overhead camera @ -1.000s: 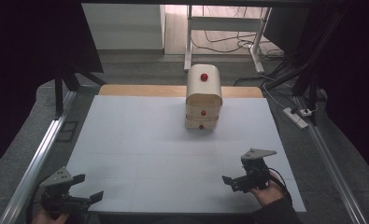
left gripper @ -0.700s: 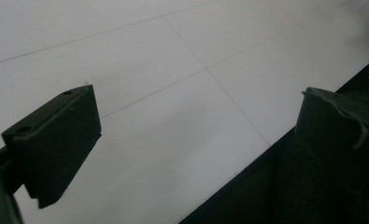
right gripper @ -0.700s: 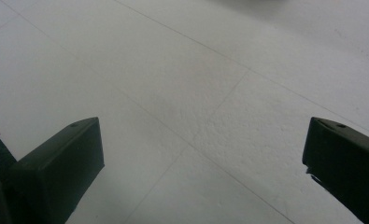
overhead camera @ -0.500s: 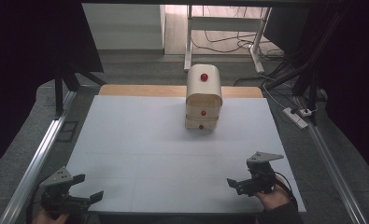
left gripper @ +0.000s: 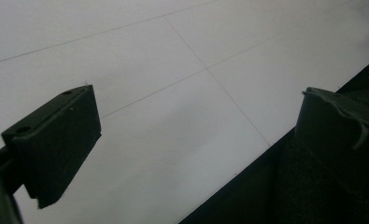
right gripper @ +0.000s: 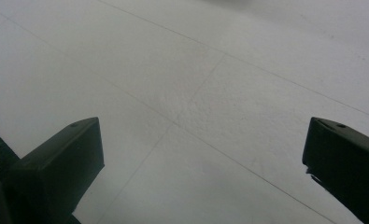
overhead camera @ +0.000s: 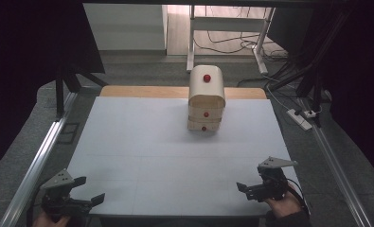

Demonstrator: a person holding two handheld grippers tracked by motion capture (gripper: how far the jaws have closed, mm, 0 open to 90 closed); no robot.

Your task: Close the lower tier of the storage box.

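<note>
High view first: we see the right gripper (overhead camera: 245,187) has drawn back toward us over the last second, from further up the mat to about five o'clock on the table (overhead camera: 142,156), close to the near edge. The left gripper (overhead camera: 92,189) sits at seven o'clock, right at the near edge, much as it was. Both sets of tongs stand apart with nothing between them; the right gripper view and left gripper view each show wide-spread jaws over bare white mat. The small wooden drawer chest (overhead camera: 206,98), with its red knobs (overhead camera: 206,78), stands untouched at twelve o'clock, well apart from both grippers. We judge the retreat to mean a resting or starting pose: no reach toward the chest has begun, and its drawers look shut.
</note>
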